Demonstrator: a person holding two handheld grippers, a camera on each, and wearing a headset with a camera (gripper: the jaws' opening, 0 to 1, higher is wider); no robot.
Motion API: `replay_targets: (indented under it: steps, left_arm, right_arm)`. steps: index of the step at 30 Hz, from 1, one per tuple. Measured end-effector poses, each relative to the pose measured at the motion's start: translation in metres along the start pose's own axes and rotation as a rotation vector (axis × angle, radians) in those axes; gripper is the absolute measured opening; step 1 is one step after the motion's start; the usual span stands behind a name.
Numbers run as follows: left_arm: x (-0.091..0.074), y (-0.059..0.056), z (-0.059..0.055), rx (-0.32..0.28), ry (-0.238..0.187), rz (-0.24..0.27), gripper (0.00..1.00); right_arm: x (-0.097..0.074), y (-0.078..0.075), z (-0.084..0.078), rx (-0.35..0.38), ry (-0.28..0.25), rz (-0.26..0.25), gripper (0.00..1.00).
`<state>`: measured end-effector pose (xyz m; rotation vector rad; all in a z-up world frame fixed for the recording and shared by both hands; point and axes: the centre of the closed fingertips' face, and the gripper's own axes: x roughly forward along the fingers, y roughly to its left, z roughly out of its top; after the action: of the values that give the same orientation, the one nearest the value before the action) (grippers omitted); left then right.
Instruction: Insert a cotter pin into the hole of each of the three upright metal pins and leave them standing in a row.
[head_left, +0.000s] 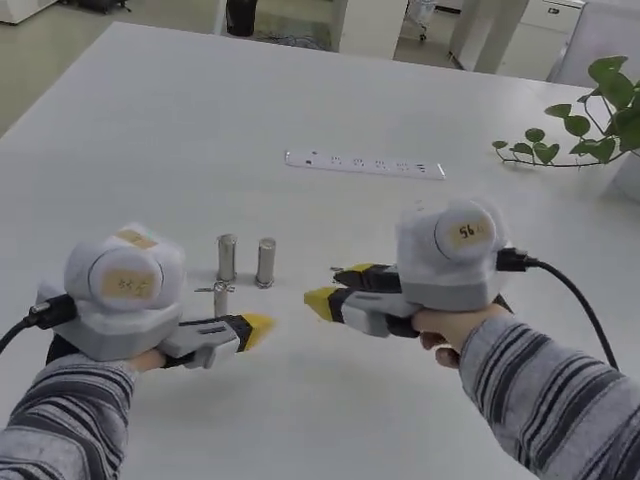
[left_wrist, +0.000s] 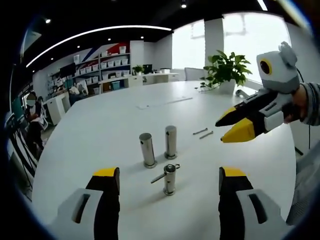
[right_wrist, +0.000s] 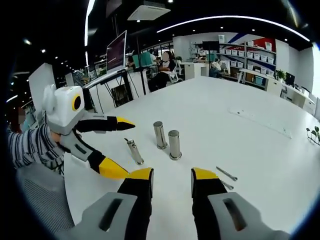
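You are holding left hand-held gripper (left_wrist: 169, 172) and right hand-held gripper (right_wrist: 172, 173) spread, empty. Toward the desk's (head_left: 200, 120) near edge, one metal pin (left_wrist: 170, 181) is carrying its cotter pin (left_wrist: 159, 177). Two bare pins (left_wrist: 147, 149) are waiting, so you are likely needing to pinch a loose cotter pin (left_wrist: 200, 132) next.

The left gripper (head_left: 252, 325), a white-bodied handheld tool with black jaws and yellow tips, is pointing rightward with its jaws spread wide and gripping nothing, and the grey striped left sleeve (head_left: 60, 420) is reaching in behind it from the lower left. The right gripper (head_left: 330, 286), of the same white, black and yellow build, is facing it with jaws parted more narrowly and likewise empty, while the bare right hand (head_left: 452, 326) is wrapping round its grip below the striped right forearm (head_left: 545, 395)
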<state>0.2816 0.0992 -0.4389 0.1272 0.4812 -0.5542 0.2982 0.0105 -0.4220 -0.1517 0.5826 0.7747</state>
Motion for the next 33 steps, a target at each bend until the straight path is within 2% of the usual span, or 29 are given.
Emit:
replay_targets:
  steps: [5, 6, 11, 15, 17, 20, 24, 27, 33]
  left_arm:
    - [-0.003, -0.003, 0.003, -0.004, -0.009, -0.013, 0.89]
    - [-0.003, -0.004, 0.004, -0.026, -0.014, -0.017, 0.9]
    - [-0.004, -0.003, 0.002, -0.048, -0.006, -0.024, 0.99]
    - [-0.006, -0.003, 0.007, -0.056, -0.028, -0.033, 0.99]
    - [-0.007, -0.002, 0.007, -0.042, -0.022, -0.026, 0.99]
    - [-0.007, -0.001, 0.008, -0.008, -0.015, -0.02, 0.99]
    - [-0.006, -0.003, 0.006, -0.015, -0.009, -0.034, 0.99]
    - [-0.004, -0.003, 0.003, -0.009, 0.009, -0.038, 0.99]
    - [-0.002, -0.003, 0.002, -0.013, 0.011, -0.04, 0.99]
  right_arm:
    - [0.02, -0.002, 0.015, -0.001, -0.034, 0.001, 0.28]
    - [0.026, -0.001, 0.017, -0.003, -0.034, 0.006, 0.28]
    - [0.046, 0.004, 0.02, -0.04, -0.013, 0.009, 0.29]
    - [0.061, 0.003, 0.021, -0.039, -0.007, 0.006, 0.28]
    - [0.067, 0.003, 0.019, -0.028, 0.006, 0.007, 0.26]
    - [0.074, 0.001, 0.016, -0.014, 0.012, 0.003, 0.23]
    - [0.079, -0.002, 0.013, 0.021, 0.005, -0.004, 0.22]
    - [0.084, -0.004, 0.012, 0.027, 0.001, -0.002, 0.2]
    - [0.087, -0.006, 0.014, 0.042, -0.019, -0.005, 0.14]
